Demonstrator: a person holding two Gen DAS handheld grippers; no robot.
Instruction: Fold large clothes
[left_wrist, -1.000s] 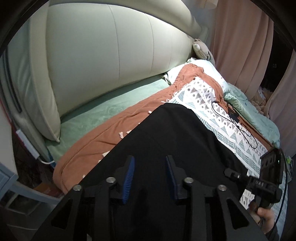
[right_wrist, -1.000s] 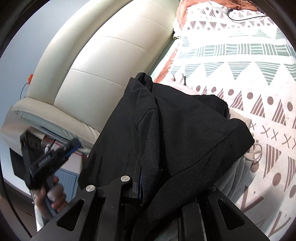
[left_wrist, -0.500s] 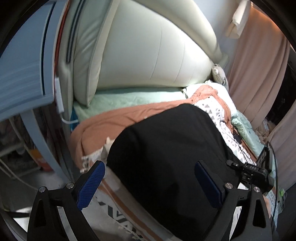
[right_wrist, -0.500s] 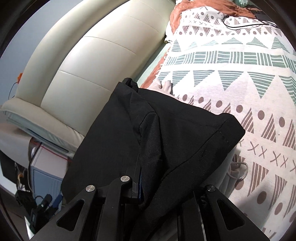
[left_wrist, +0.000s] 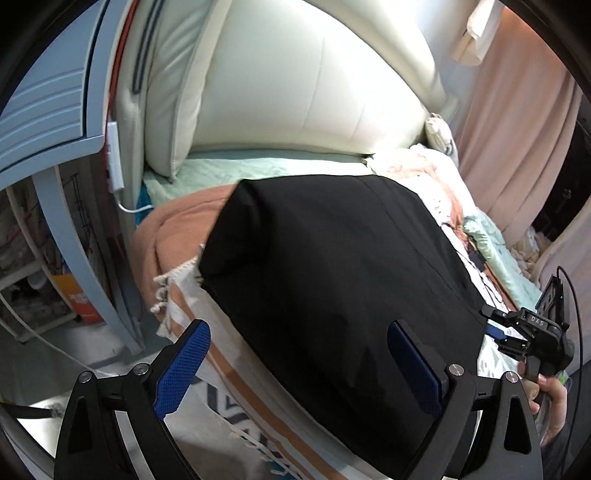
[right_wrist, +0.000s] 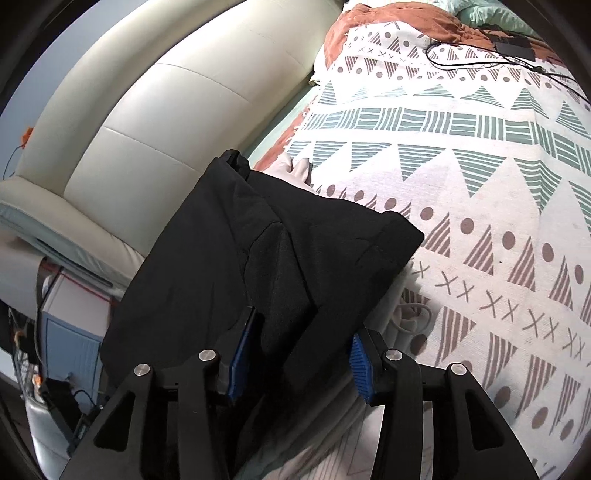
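Note:
A large black garment lies folded on the patterned bedspread near the head of the bed. My left gripper is wide open and empty, held back from the garment's near edge. My right gripper is open, its blue pads either side of a fold of the black garment, not clamping it. The right gripper also shows in the left wrist view, at the garment's right edge.
A cream padded headboard runs behind the bed. A rust blanket and mint sheet lie under the garment. A pale blue bedside unit stands left. A black cable and box lie on the bedspread. Pink curtains hang right.
My left gripper opened wide, let go of the garment and drew back toward the bed's edge. My right gripper went from shut on the fold to open. The garment settled flatter.

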